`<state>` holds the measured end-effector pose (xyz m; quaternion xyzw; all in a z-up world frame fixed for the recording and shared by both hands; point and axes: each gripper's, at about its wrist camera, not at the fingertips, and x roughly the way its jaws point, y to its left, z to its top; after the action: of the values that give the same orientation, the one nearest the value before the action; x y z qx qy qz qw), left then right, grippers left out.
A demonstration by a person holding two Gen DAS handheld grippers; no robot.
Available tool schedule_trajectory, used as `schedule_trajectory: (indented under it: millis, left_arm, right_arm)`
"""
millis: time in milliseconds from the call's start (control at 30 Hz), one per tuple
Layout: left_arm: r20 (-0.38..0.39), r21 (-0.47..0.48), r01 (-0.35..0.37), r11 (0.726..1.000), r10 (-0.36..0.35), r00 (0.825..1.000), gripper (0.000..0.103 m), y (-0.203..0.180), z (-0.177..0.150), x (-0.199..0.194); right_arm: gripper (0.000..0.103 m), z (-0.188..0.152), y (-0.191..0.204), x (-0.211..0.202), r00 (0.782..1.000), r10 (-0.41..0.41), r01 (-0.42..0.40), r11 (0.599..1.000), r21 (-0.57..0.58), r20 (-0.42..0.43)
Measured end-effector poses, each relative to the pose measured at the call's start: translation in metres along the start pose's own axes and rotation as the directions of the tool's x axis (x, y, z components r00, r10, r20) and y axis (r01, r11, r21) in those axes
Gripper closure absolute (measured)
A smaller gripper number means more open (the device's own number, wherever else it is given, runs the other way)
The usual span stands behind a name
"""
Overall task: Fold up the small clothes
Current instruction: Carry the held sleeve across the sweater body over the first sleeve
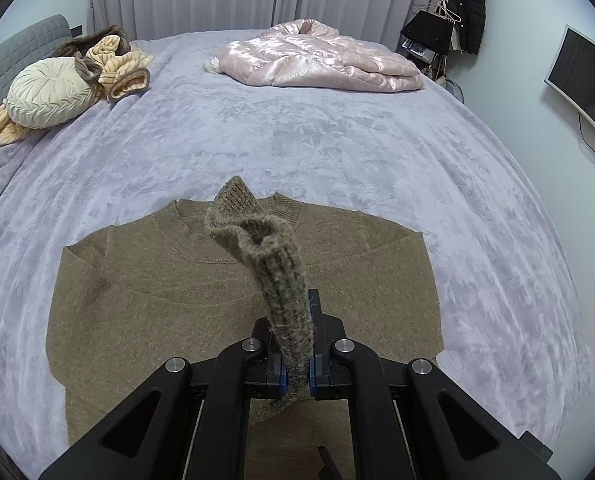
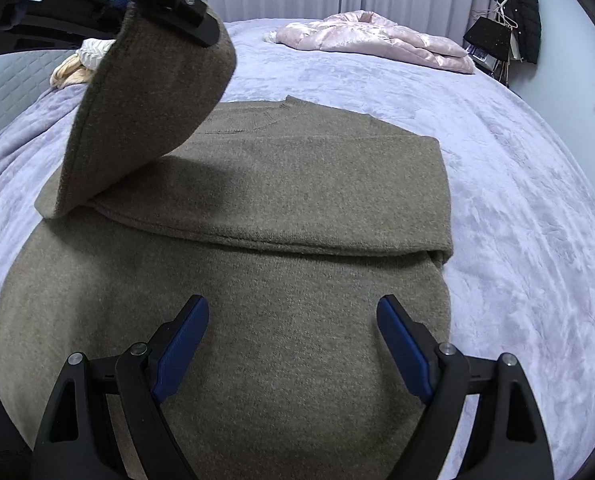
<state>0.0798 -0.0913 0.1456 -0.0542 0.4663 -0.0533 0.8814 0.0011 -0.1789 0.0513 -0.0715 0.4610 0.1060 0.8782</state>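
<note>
My left gripper [image 1: 297, 360] points steeply down, its jaws clamped tight on a sleeve cuff [image 1: 253, 232]; in the right wrist view it sits up at eleven o'clock. My right gripper [image 2: 293, 320] also tilts down, jaws spread wide, holding nothing, blue pads [image 2: 181, 344] facing inward.

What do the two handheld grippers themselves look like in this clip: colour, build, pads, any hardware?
Both are matte black plastic linkages with triangular cut-outs and round silver pivot bolts. The right gripper has two flat fingers faced with textured blue pads. The left gripper shows blue only as slivers at its inner edges. No cables, sleeves or hands are visible.
</note>
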Motion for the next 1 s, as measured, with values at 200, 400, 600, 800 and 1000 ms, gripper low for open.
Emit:
schedule_trajectory:
  millis: [200,400,600,800,1000]
  left_arm:
    - [-0.039,-0.002,0.006,1.0,-0.006,0.999,0.095,-0.004,-0.003,0.014]
    - [-0.082,-0.066,0.064,0.996,-0.069,0.994,0.095,0.0,0.001,0.03]
    - [-0.099,-0.17,0.098,0.981,-0.116,0.988,0.095,0.006,0.006,0.046]
    - [-0.069,0.029,-0.004,1.0,0.006,0.998,0.095,-0.032,0.002,0.049]
    - [-0.116,0.071,0.041,0.997,-0.032,0.993,0.095,-0.044,-0.004,0.064]
  right_arm:
    - [0.014,-0.007,0.001,-0.005,1.0,-0.005,0.005,1.0,-0.03,0.003]
    - [0.014,-0.014,0.0,-0.008,1.0,-0.017,0.017,0.999,-0.05,0.0]
    - [0.014,-0.021,0.004,-0.012,1.0,-0.017,0.017,0.996,-0.082,-0.003]
    - [0.014,-0.031,-0.002,-0.014,1.0,-0.016,0.015,0.997,-0.075,-0.016]
    - [0.014,-0.037,-0.007,-0.018,1.0,-0.01,0.009,0.998,-0.064,-0.013]
